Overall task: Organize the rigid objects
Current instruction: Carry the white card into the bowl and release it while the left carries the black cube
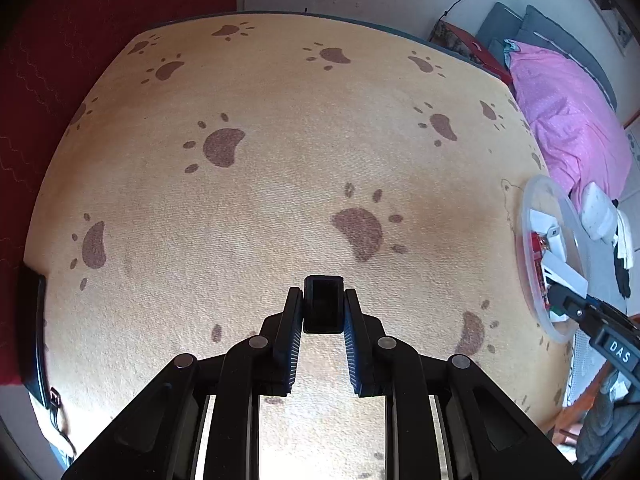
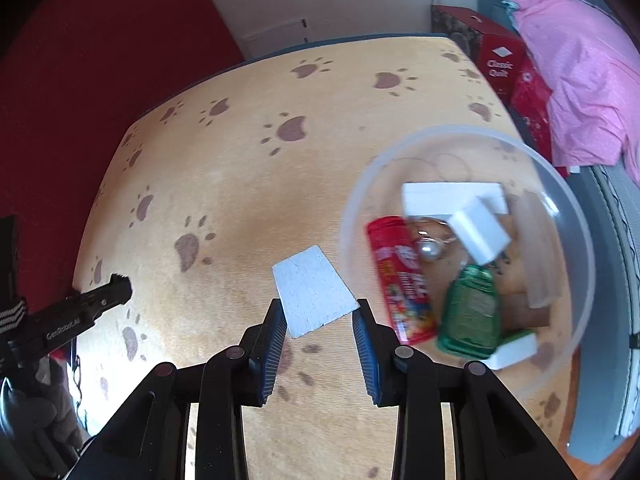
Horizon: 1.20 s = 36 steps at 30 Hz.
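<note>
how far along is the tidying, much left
Done: the bowl already holds a red tube, green bottle and white blocks. In hand: left gripper carries a black block, right gripper a white block. Left: nothing else loose visible on the mat.

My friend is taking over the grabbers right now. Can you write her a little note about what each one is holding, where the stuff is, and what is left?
Left gripper: shut on a small black block, above the paw-print mat.
Right gripper: shut on a white foam piece, just left of the clear bowl.
Done: the bowl already has a red candy tube, a green bottle, a pearl keyring and white blocks in it.
Left: probably drop the foam piece into the bowl, then carry the black block over too.
</note>
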### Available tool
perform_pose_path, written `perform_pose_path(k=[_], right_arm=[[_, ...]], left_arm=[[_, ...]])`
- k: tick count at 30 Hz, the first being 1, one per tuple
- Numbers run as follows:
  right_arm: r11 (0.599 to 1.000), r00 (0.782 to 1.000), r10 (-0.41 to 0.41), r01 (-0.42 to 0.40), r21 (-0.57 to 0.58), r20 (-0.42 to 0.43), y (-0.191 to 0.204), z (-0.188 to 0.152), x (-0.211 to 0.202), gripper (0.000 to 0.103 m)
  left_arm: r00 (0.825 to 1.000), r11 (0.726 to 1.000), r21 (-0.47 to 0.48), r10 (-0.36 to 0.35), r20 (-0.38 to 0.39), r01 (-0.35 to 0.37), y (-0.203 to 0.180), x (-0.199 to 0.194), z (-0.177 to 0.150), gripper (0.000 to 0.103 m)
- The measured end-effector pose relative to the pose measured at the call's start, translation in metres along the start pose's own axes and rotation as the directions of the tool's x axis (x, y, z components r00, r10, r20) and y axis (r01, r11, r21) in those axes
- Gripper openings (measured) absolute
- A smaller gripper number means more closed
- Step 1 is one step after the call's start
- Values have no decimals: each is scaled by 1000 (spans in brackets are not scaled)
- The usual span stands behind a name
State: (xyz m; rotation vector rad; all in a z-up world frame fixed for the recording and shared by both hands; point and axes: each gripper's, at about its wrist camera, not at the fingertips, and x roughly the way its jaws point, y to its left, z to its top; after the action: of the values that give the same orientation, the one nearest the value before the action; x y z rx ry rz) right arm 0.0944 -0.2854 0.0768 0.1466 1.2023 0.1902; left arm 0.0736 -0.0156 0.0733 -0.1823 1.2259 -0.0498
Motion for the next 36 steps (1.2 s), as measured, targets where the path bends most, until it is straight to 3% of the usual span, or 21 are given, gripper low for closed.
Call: perform_pose_path(k=[13,36], right_arm=[[982,996,-86,79,173,33,-77,-6,-20,36],[966,991,-118,100,240,63,-118,-8,-29,38]], left_arm=[[1000,999,51,-2,4,2,-41,-1,-5,20],[1000,992,122,-16,-3,16,-86,1,-14,20]])
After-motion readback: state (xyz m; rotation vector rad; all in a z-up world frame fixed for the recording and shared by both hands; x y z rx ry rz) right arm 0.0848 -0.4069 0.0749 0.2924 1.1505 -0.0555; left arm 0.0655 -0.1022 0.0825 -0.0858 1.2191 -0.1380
